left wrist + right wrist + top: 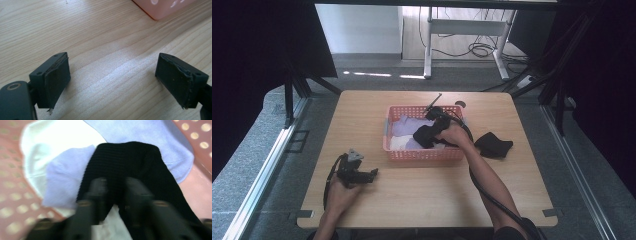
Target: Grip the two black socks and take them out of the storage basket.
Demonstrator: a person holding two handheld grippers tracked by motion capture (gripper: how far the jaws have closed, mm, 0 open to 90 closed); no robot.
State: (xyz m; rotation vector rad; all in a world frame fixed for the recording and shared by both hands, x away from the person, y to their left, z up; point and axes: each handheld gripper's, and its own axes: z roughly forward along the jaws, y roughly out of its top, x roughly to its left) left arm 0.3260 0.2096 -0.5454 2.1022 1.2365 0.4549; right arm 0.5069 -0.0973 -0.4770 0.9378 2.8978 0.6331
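Black sock [130, 170]: lying in the pink basket [424, 155], directly under the right gripper [115, 192], whose blurred jaws are straddling it, grip uncertain; left gripper [112, 82] is resting open on the counter [422, 190].

Looks like a lab or test room. Wood table [422, 200] sits inside a black metal frame [292, 95] w/ dark curtains [257, 60] on both sides. Grey carpet floor, a desk's white legs [428, 50] & loose cables [479, 49] at the back.
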